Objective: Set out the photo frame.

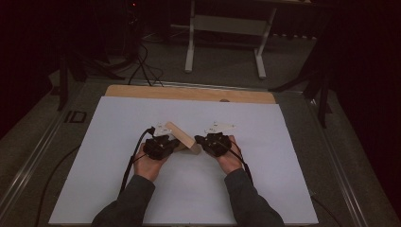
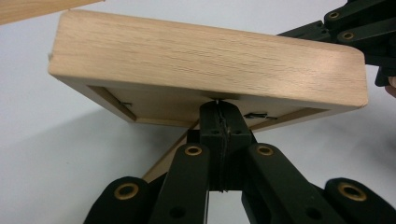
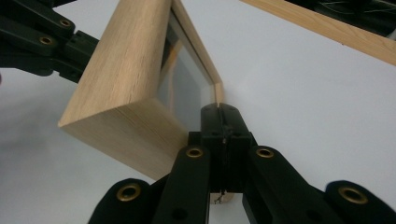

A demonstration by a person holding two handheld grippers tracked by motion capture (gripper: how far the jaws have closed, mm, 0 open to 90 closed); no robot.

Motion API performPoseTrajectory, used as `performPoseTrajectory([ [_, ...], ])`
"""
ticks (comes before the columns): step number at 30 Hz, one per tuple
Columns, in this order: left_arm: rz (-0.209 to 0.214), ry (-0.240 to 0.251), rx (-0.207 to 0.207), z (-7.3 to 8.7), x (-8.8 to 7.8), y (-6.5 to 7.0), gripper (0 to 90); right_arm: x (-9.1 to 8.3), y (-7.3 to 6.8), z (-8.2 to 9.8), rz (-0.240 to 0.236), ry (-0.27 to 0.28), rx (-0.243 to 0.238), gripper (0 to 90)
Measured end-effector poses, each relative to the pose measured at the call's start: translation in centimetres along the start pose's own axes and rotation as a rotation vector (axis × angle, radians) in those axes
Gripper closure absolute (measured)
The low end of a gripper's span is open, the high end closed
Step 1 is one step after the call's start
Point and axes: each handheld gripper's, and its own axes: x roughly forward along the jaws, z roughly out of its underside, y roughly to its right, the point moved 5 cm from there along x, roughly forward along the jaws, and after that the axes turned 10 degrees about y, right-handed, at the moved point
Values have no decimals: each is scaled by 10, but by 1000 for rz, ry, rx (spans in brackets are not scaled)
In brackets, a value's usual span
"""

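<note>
Right now both grippers are clamped tight on the wooden frame [image 1: 182,137], which sits tilted up off the white table [image 1: 118,142] at its middle: left gripper [image 2: 219,105] pinching the back edge, right gripper [image 3: 219,109] gripping the front rim.

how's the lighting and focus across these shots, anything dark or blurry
High view: dim overall, black at the edges, only the white table sheet reads bright, and the wooden frame is small. Left gripper view: evenly lit, wood grain crisp, the near jaws slightly soft. Right gripper view: the frame's glass pane shows faint reflection, far background blurred.
</note>
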Motion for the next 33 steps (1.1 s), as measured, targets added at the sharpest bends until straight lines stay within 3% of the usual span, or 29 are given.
performPoseTrajectory([
  [33,-5,-17,-17,-1,6,-7,898,0,-19,1,-53,1,-23,897],
])
